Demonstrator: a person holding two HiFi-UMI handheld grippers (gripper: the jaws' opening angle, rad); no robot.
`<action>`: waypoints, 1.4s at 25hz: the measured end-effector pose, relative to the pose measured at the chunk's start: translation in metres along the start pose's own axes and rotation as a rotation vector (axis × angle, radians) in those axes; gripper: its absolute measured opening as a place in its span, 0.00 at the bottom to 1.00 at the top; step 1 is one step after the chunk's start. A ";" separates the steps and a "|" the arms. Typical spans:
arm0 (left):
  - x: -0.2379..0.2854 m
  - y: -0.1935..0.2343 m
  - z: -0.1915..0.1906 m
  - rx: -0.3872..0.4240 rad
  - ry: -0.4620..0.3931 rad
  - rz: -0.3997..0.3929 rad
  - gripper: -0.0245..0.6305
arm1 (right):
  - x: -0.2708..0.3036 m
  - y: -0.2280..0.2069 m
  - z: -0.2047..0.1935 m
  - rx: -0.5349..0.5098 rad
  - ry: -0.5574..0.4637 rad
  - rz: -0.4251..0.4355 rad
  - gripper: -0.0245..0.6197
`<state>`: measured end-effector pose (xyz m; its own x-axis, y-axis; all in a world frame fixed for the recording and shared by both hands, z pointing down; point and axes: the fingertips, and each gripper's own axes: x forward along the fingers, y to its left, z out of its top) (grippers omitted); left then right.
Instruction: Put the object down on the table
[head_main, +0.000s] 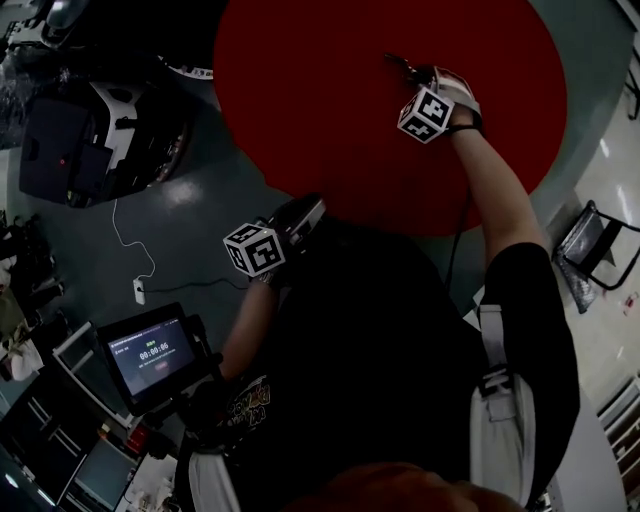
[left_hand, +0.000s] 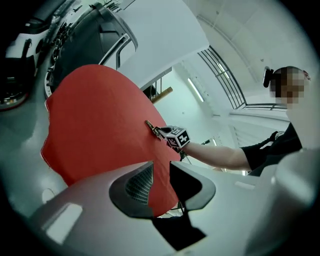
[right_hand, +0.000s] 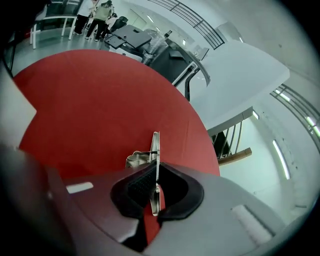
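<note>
A thin flat metal object (right_hand: 155, 150) stands on edge between the jaws of my right gripper (right_hand: 156, 187), which is shut on it. A small bent metal part sticks out at its left side. In the head view the right gripper (head_main: 408, 70) is held over the round red table (head_main: 330, 110), with the object (head_main: 397, 62) poking out ahead of it. The left gripper view shows the same object (left_hand: 149, 124) above the red top. My left gripper (left_hand: 161, 182) is open and holds nothing. It sits at the table's near edge (head_main: 300, 215).
A monitor with a timer (head_main: 150, 355) stands low at the left. Dark equipment (head_main: 90, 130) sits on the floor left of the table, with a white cable and plug (head_main: 138, 290). A folding chair (head_main: 590, 250) is at the right. People (right_hand: 97, 12) stand far behind the table.
</note>
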<state>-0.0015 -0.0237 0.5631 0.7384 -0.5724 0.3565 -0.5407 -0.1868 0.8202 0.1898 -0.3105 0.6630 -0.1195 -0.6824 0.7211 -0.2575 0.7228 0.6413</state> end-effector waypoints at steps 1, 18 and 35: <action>-0.001 0.001 -0.001 -0.007 -0.002 0.004 0.21 | 0.001 0.001 0.002 -0.009 -0.005 -0.008 0.05; 0.003 -0.018 0.010 0.007 0.024 -0.059 0.19 | -0.069 0.020 -0.038 0.097 -0.025 -0.144 0.18; -0.019 -0.016 0.050 -0.076 0.261 -0.424 0.19 | -0.328 0.057 0.079 1.872 -0.658 0.040 0.04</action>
<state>-0.0271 -0.0495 0.5203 0.9681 -0.2386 0.0766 -0.1474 -0.2952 0.9440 0.1388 -0.0542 0.4421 -0.3092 -0.9165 0.2538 -0.7007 0.0391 -0.7123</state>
